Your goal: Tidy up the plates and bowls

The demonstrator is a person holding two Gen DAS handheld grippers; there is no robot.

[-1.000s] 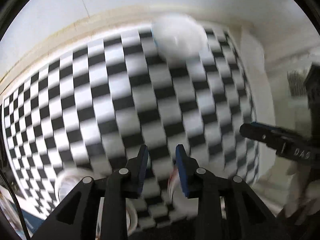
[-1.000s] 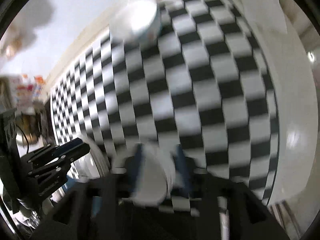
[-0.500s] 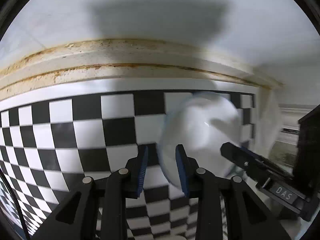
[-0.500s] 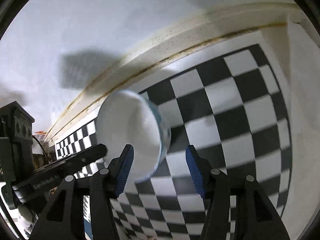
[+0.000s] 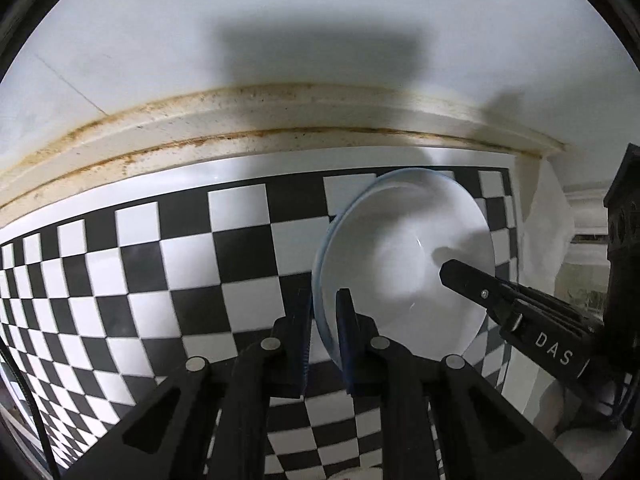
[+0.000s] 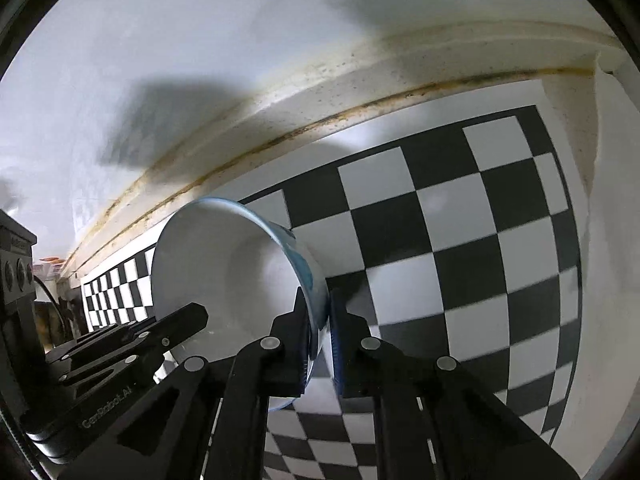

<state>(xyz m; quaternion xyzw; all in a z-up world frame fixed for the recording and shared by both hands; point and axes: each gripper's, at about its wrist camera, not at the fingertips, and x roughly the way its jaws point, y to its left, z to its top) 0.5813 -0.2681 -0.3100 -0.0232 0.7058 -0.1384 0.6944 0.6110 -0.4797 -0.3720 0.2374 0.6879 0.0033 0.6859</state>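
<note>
A white bowl (image 5: 400, 264) with a pale blue rim stands on the black-and-white checkered mat (image 5: 192, 264), close to the back wall. My left gripper (image 5: 324, 312) comes down on the bowl's left rim; its jaws are closing with the rim between the pads. In the right wrist view the same bowl (image 6: 224, 272) shows blue markings on its outer wall. My right gripper (image 6: 318, 312) straddles the right rim, jaws closing on the wall of the bowl. Each gripper shows in the other's view: the right gripper (image 5: 452, 272) over the bowl's inside, the left gripper (image 6: 192, 316) at the far rim.
A stained cream ledge (image 5: 280, 120) and a white wall run just behind the bowl. A white sheet-like object (image 5: 548, 232) leans at the mat's right end. The mat stretches away to the left in the left wrist view. A white counter edge (image 6: 608, 240) borders the mat on the right.
Both grippers swept across the mat to the bowl near the wall and came down over its opposite rims. Their jaws narrowed from apart to pinching the rim.
</note>
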